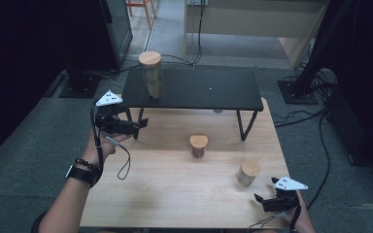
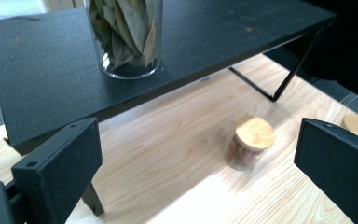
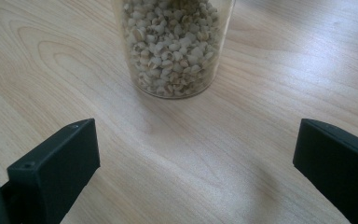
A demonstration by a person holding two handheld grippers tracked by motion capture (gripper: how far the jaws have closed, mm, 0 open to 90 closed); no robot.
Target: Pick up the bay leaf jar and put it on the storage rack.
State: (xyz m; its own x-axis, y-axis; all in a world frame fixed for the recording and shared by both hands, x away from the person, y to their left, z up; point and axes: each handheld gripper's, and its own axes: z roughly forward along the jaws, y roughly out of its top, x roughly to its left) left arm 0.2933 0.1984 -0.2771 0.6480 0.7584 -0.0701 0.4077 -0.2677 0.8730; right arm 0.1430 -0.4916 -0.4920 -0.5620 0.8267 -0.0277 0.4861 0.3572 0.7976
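A tall glass jar of dried leaves (image 1: pixel 151 75) (image 2: pixel 126 37) with a wooden lid stands on the left part of a black raised shelf (image 1: pixel 209 90) (image 2: pixel 42 70). A small jar with a wooden lid (image 1: pixel 198 145) (image 2: pixel 250 142) stands mid-table in front of the shelf. A jar of pale grains (image 1: pixel 247 173) (image 3: pixel 177 46) stands at the right. My left gripper (image 1: pixel 138 124) (image 2: pixel 196 172) hovers open by the shelf's left leg, holding nothing. My right gripper (image 1: pixel 261 199) (image 3: pixel 196 172) is open, low near the table's front right corner, a short way from the grain jar.
The light wooden table (image 1: pixel 175 189) sits on a grey floor. The shelf's thin black legs (image 1: pixel 245 126) stand on the tabletop. Cables (image 1: pixel 301 121) and dark stands (image 1: pixel 80 82) lie around the table. A cord (image 1: pixel 125 162) dangles from the left gripper.
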